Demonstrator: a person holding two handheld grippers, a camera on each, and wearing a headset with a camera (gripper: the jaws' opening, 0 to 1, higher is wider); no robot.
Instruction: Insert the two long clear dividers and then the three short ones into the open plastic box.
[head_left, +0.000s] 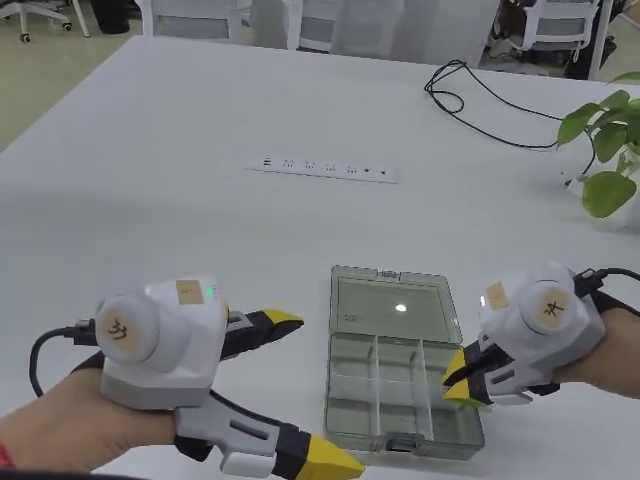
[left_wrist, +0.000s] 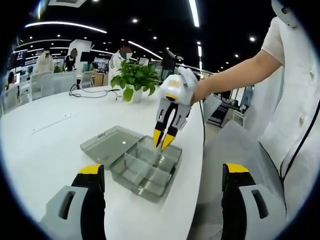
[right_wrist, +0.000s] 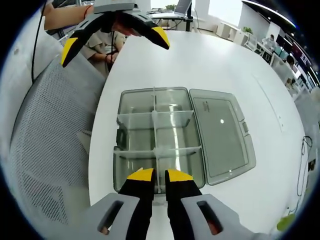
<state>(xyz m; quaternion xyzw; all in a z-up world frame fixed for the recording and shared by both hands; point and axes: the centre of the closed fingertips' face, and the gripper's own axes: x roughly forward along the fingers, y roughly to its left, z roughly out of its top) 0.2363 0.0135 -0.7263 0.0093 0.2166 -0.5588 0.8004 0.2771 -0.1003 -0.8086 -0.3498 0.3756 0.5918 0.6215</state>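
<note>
The open clear plastic box (head_left: 400, 441) lies near the table's front edge, its lid (head_left: 395, 305) flat on the far side. Clear dividers (right_wrist: 155, 114) stand in it, long ones crossed by short ones. My right gripper (head_left: 462, 385) reaches down over the box's right end, shut on a short clear divider (right_wrist: 155, 159) that stands in the row nearest it. In the right gripper view its tips (right_wrist: 155, 175) hover at the box wall (right_wrist: 118, 125). My left gripper (head_left: 310, 392) hangs wide open left of the box, holding nothing. The left gripper view shows the box (left_wrist: 145, 186) under the right gripper (left_wrist: 162, 141).
A white power strip (head_left: 322, 168) lies mid-table beyond the box. A black cable (head_left: 480, 100) loops at the back right beside a potted plant (head_left: 605, 150). A grey mesh chair (right_wrist: 50, 150) stands at the table's near edge.
</note>
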